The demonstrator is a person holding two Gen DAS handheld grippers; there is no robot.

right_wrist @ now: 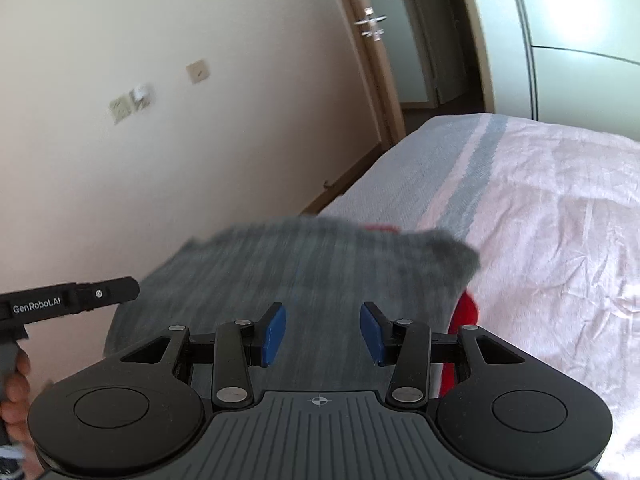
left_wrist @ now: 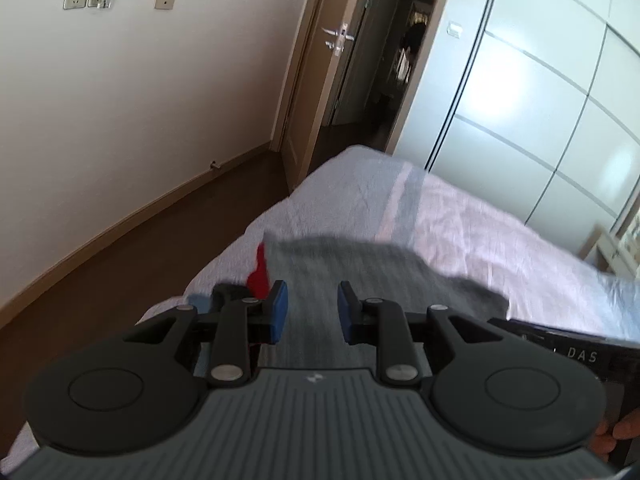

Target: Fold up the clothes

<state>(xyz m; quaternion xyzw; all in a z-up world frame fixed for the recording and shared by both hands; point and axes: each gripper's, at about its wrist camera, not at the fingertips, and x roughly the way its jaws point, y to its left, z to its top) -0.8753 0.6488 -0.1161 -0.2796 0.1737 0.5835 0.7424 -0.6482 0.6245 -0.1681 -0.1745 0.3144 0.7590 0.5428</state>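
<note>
The left gripper [left_wrist: 312,312] sits low in the centre of its frame with its blue pads [left_wrist: 279,310] spread apart and nothing between them; the grey garment [left_wrist: 360,276] lies blurred beyond and below the gap. This garment is spread on the near part of the bed [left_wrist: 460,220], filling the middle of the frame, with a red cloth [left_wrist: 260,274] showing at its left edge just past the left pad. At the lower right of that frame the other tool's black body and a bit of a hand [left_wrist: 616,436] show. In the right wrist view the right gripper [right_wrist: 323,334] also hangs with its pads [right_wrist: 274,334] wide apart and empty, above the same grey garment [right_wrist: 280,268], which stretches across the centre; the red cloth [right_wrist: 466,312] peeks out at its right edge and again at its far edge. The left tool's black arm enters at the left edge, held by a hand [right_wrist: 16,396]. The bed cover is pale pink with a grey stripe. Behind it stand a cream wall [left_wrist: 140,100], an open door [left_wrist: 320,80] and a white wardrobe [left_wrist: 540,80].
</note>
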